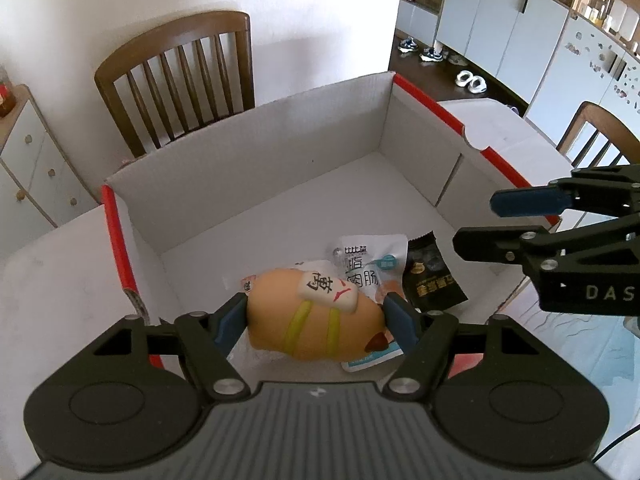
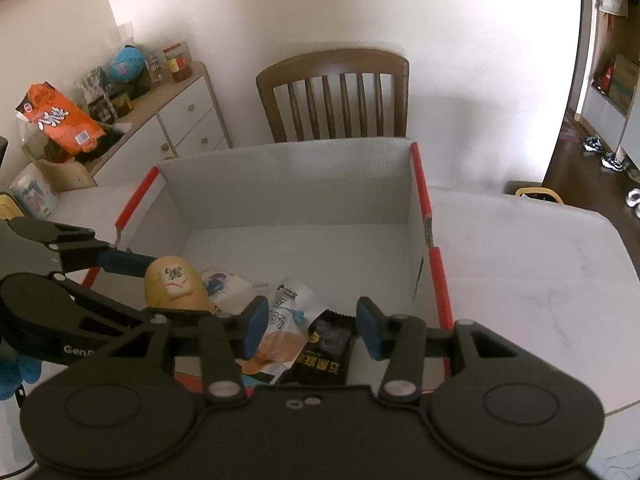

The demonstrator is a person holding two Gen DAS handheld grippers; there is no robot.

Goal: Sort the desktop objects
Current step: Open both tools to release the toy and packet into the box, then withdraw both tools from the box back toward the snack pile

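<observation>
My left gripper (image 1: pixel 316 316) is shut on an orange egg-shaped toy (image 1: pixel 312 316) with a white tile and yellow stripes, held over the near part of a white cardboard box (image 1: pixel 280 152) with red edges. The toy also shows in the right wrist view (image 2: pixel 174 286). In the box lie a white snack packet (image 1: pixel 368 264) and a black snack packet (image 1: pixel 432 276). My right gripper (image 2: pixel 312 328) is open and empty above the black packet (image 2: pixel 326 350), beside the white packet (image 2: pixel 280 332); it also shows at the right of the left wrist view (image 1: pixel 476 220).
The box stands on a white table (image 2: pixel 520 264). A wooden chair (image 2: pixel 336 96) stands behind it against the wall. A white drawer cabinet (image 2: pixel 176 120) with clutter on top is at the left. Another chair (image 1: pixel 596 136) stands at the right.
</observation>
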